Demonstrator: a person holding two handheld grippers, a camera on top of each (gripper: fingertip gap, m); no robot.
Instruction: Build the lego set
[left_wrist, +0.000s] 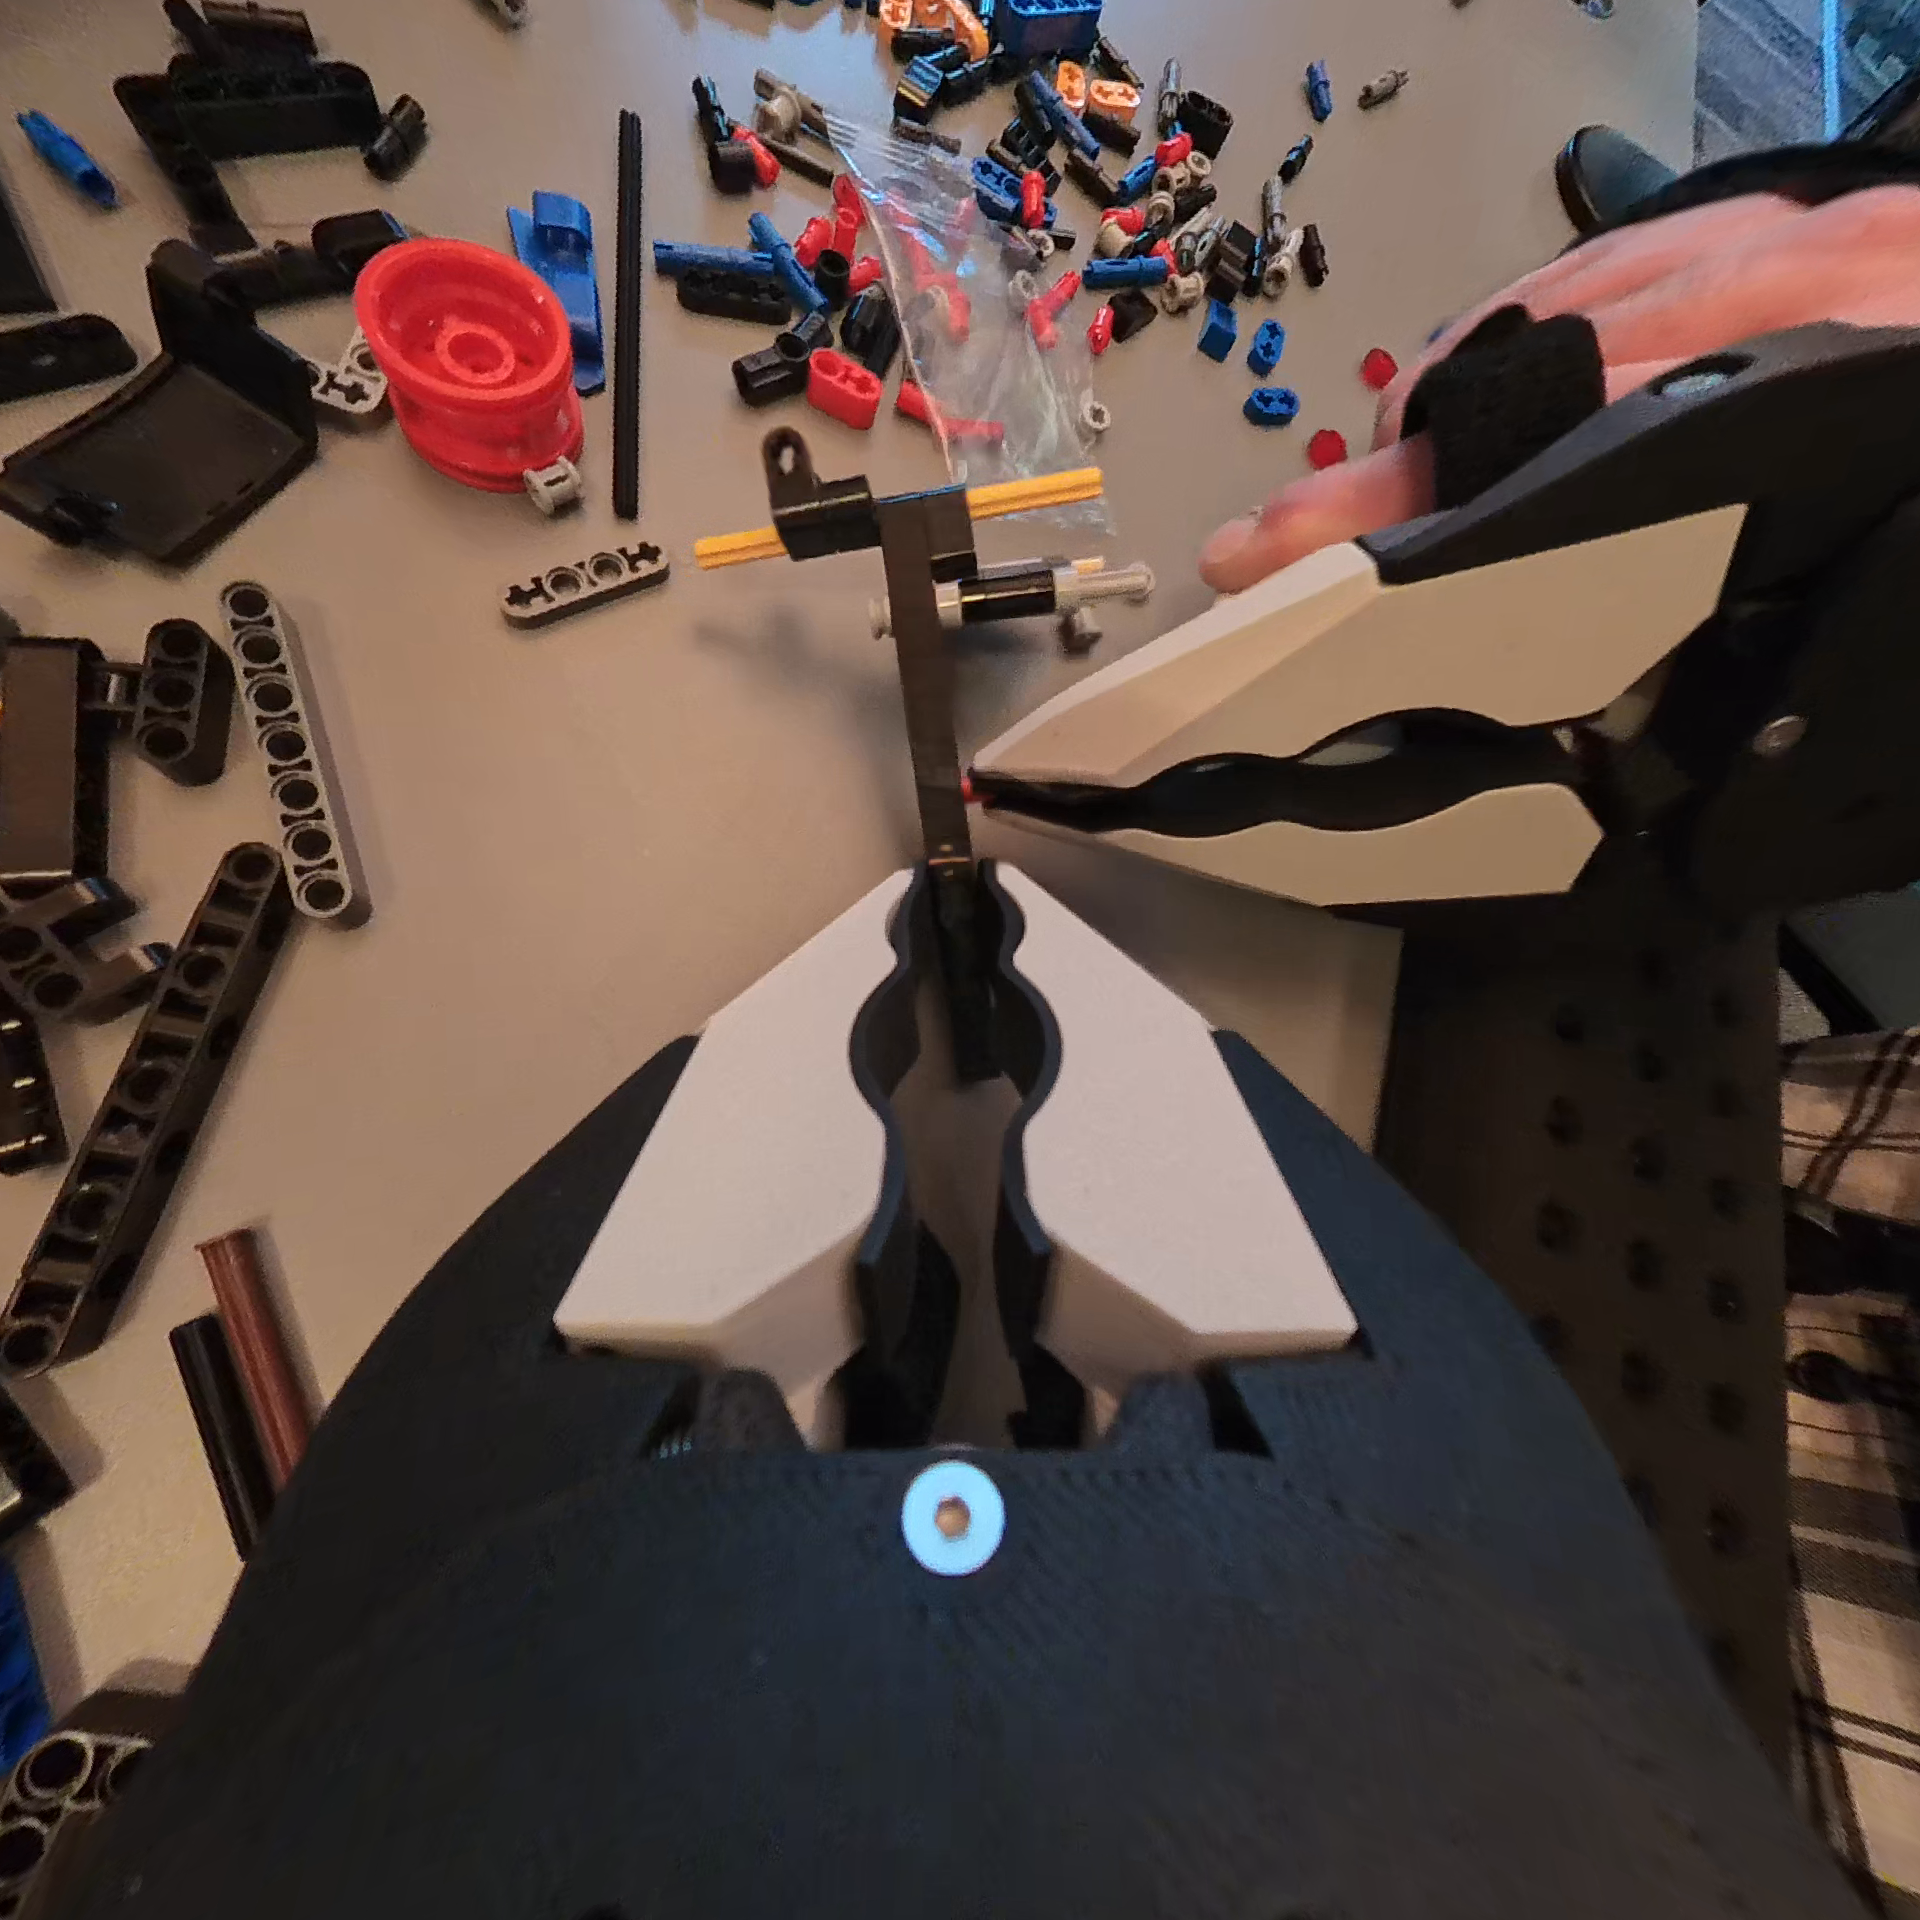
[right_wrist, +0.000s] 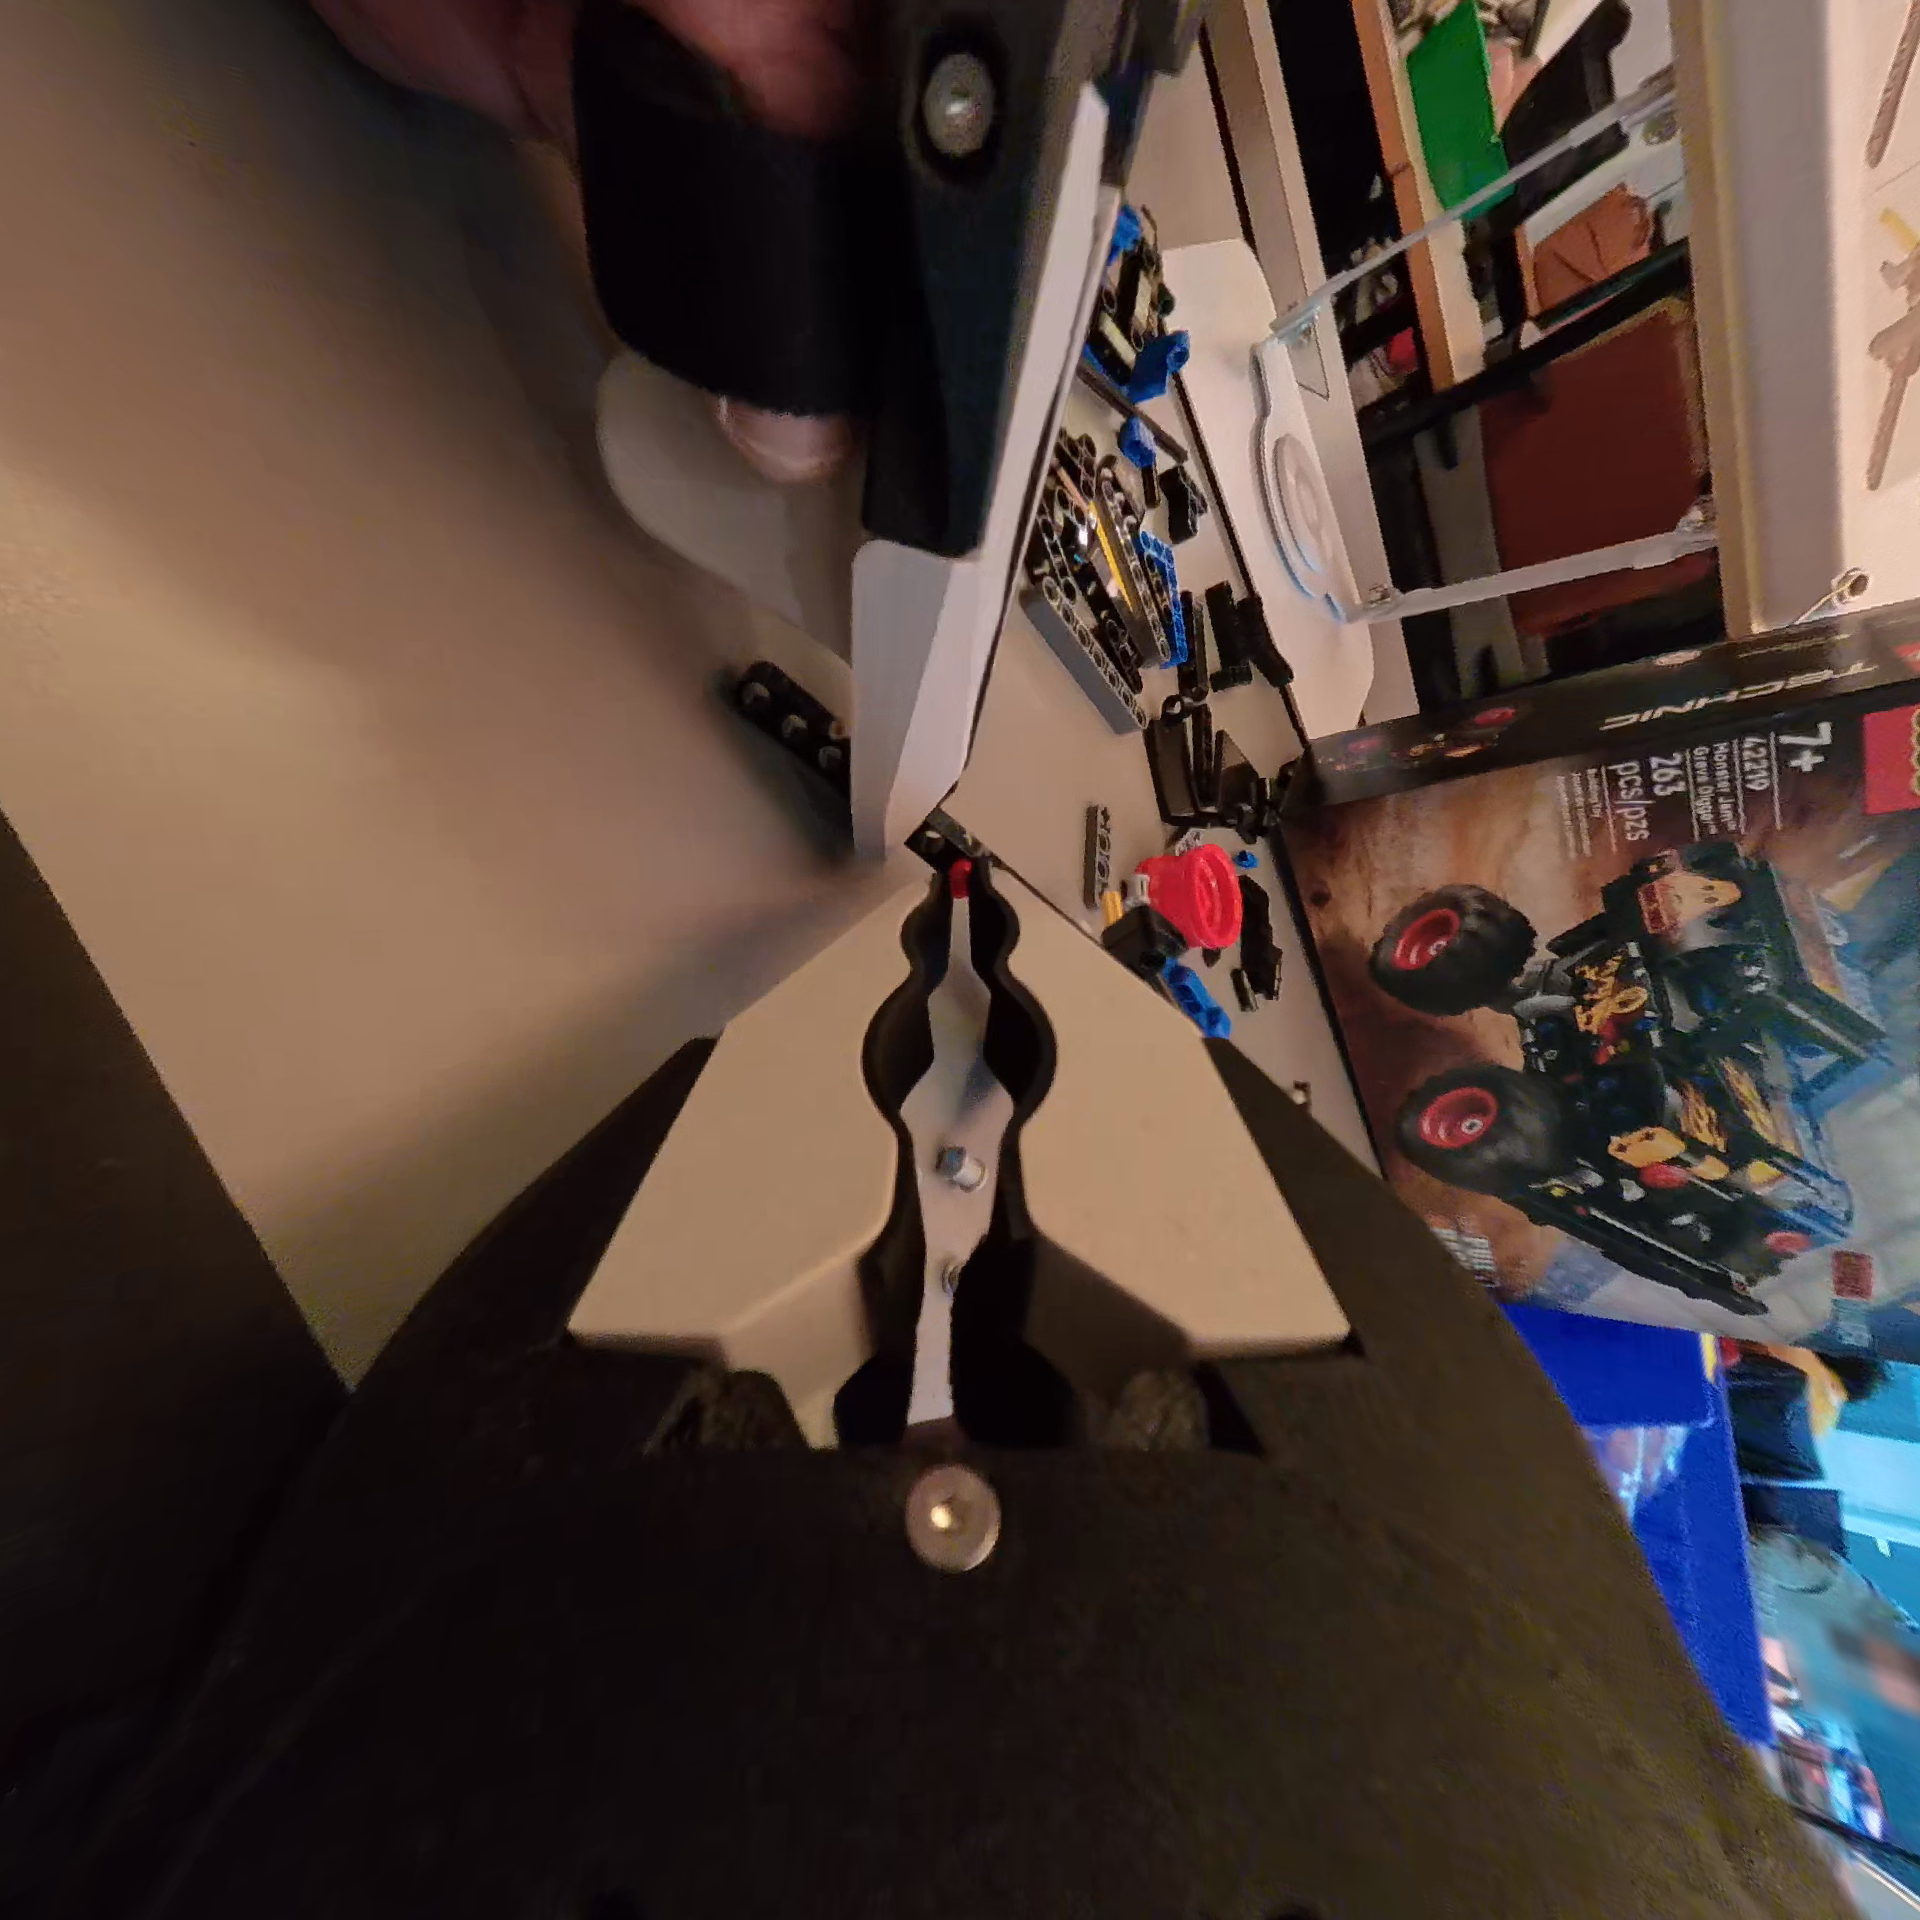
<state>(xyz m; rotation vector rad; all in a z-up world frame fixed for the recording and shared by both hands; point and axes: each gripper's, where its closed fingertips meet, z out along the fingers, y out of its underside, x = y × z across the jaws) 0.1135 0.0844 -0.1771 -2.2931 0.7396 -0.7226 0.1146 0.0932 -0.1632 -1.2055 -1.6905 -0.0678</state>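
Observation:
My left gripper is shut on a small black beam assembly and holds it upright above the table. At its far end the assembly carries a yellow axle, a black connector and a grey-black pin piece. My right gripper comes in from the right, shut on a small red pin, with its tips against the side of the beam. In the right wrist view my right gripper meets the left gripper's white finger at the beam.
Loose parts cover the grey table: a red wheel hub, black beams, a grey beam, a black axle, a plastic bag among blue, red and black pins. The set's box stands at the right. The grippers are tip to tip, or close to it. My right tips are roughly 11 cm from the red wheel hub.

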